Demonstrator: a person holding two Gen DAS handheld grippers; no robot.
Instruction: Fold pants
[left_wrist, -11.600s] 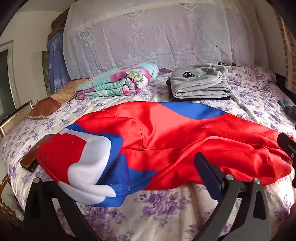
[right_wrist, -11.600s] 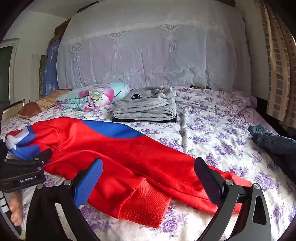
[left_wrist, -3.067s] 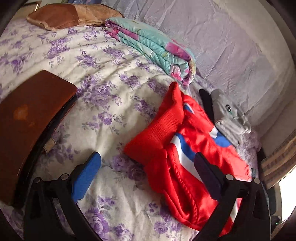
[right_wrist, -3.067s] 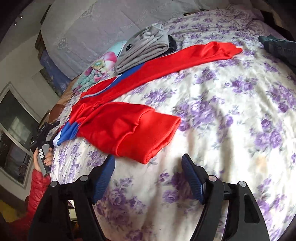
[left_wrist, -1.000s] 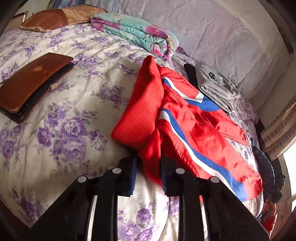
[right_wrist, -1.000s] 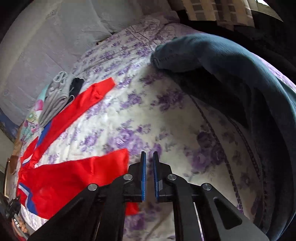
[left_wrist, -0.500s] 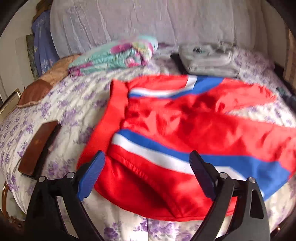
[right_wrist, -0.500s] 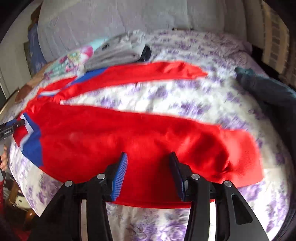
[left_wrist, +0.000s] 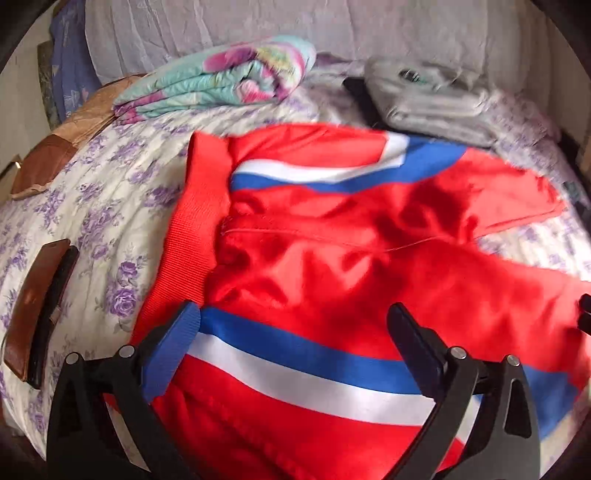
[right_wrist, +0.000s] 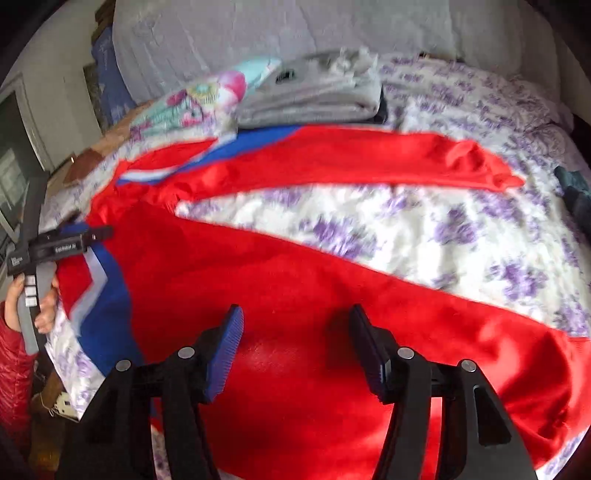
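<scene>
we've spread the red pants (right_wrist: 280, 280) out flat from a bunch, legs now splayed apart, left gripper (left_wrist: 291, 332) and right gripper (right_wrist: 295, 332) released and opened over the near leg

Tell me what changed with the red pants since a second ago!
Both the left gripper and right gripper let go and opened. The red pants with blue and white stripes now lie spread out, legs apart. The folded grey sweater stayed put.

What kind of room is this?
Most likely a bedroom: the red pants lie on a bed with a purple-flowered sheet, with a folded floral quilt and folded grey clothes behind.
</scene>
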